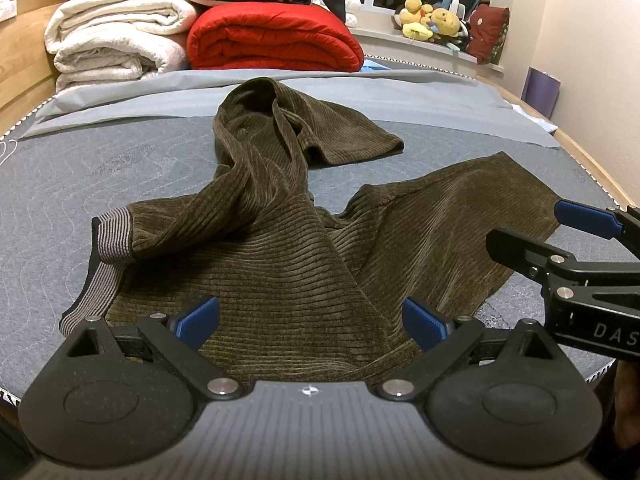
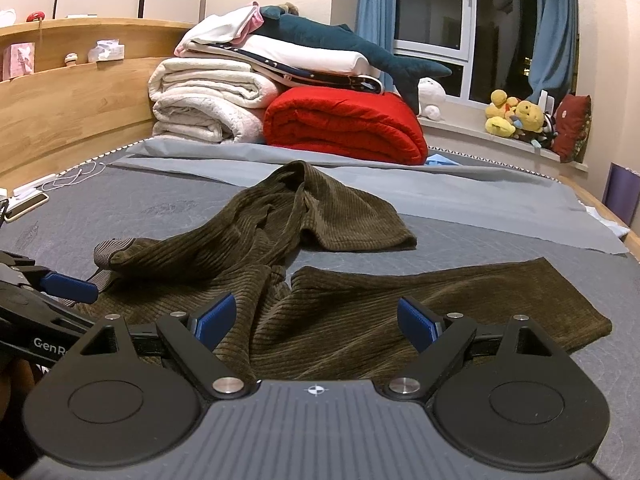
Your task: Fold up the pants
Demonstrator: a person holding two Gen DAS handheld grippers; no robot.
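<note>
Brown corduroy pants (image 1: 288, 248), unfolded and rumpled on the grey mattress (image 1: 60, 184); near hem hidden beneath both gripper bodies, one leg bunched away, the other flat rightward. Left gripper (image 1: 312, 320) and right gripper (image 2: 316, 320) both spread wide, grasping nothing, poised over the cloth. Striped waistband (image 1: 112, 240) clearest in left view; only right view shows the cable (image 2: 76, 174); bare mattress surrounds the pants.

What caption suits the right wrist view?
Open right hand-held gripper above crumpled brown corduroy pants on a grey mattress.
</note>
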